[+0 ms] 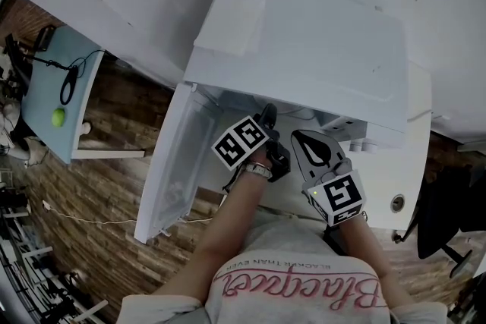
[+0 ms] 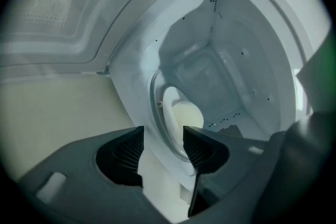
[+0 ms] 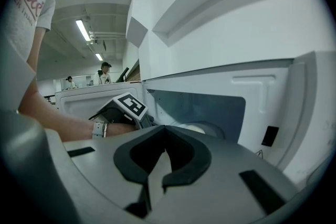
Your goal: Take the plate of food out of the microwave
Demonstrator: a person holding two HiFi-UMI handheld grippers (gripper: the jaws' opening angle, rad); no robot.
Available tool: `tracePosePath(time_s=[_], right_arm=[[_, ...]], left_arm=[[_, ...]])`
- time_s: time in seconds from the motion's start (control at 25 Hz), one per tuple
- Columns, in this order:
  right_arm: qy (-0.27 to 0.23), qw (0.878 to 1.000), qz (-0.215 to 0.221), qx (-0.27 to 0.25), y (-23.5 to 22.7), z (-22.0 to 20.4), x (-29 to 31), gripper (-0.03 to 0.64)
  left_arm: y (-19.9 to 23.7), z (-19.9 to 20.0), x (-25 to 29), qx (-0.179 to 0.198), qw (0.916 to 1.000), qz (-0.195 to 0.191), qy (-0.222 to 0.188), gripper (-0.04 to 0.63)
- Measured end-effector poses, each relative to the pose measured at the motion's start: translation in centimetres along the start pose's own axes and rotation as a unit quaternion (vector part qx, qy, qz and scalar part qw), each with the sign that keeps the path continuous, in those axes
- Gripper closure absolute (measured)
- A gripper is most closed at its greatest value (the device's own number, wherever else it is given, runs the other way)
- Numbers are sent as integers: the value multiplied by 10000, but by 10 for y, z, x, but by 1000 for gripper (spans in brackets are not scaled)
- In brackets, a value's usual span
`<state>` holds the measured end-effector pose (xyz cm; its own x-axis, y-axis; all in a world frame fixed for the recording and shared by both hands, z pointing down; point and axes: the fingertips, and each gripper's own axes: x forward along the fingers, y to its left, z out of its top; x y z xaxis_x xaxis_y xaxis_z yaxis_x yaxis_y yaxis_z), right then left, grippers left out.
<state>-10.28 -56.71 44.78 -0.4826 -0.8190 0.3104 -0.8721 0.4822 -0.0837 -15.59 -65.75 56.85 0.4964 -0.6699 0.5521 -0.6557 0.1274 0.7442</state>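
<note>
The white microwave [image 1: 319,49] stands with its door [image 1: 171,163] swung open to the left. Inside, a white plate [image 2: 172,113] carries pale food [image 2: 189,113] on the glass turntable [image 2: 155,93]. My left gripper [image 2: 163,136] is open at the mouth of the oven, and the plate's near rim lies in line with the gap between its pads, untouched. From above, the left gripper [image 1: 266,121] reaches under the microwave's top. My right gripper [image 3: 164,128] is shut with nothing in it, just outside the opening. The right gripper [image 1: 298,137] sits beside the left one.
A folded white sheet [image 1: 231,25] lies on the microwave's top. A pale table [image 1: 49,80] with a green ball [image 1: 58,117] and a cable stands to the left on a wood floor. A black chair [image 1: 448,216] is on the right. Two people [image 3: 105,72] stand far off.
</note>
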Motion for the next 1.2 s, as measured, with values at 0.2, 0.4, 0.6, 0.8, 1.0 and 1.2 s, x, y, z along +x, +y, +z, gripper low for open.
tracePosePath(time_s=[0.2, 0.4, 0.6, 0.8, 1.0, 1.2], right_arm=[[39, 10000, -19, 22, -4, -2, 2, 606], [65, 10000, -34, 7, -4, -2, 3, 606], [122, 9999, -62, -19, -5, -7, 0, 606], [115, 9999, -5, -38, -1, -8, -1, 606], [133, 9999, 17, -55, 3, -11, -7, 606], [154, 9999, -71, -3, 0, -14, -17, 606]], left_arm=[[9, -3, 8, -492, 9980, 398, 72, 357], [10, -3, 14, -528, 9977, 409, 63, 350], [13, -11, 7, -580, 9968, 418, 356, 348], [14, -25, -3, -919, 9942, 193, 528, 348], [2, -20, -3, -1093, 9932, -284, 290, 470], [-4, -18, -5, -1210, 9915, -423, 213, 542]])
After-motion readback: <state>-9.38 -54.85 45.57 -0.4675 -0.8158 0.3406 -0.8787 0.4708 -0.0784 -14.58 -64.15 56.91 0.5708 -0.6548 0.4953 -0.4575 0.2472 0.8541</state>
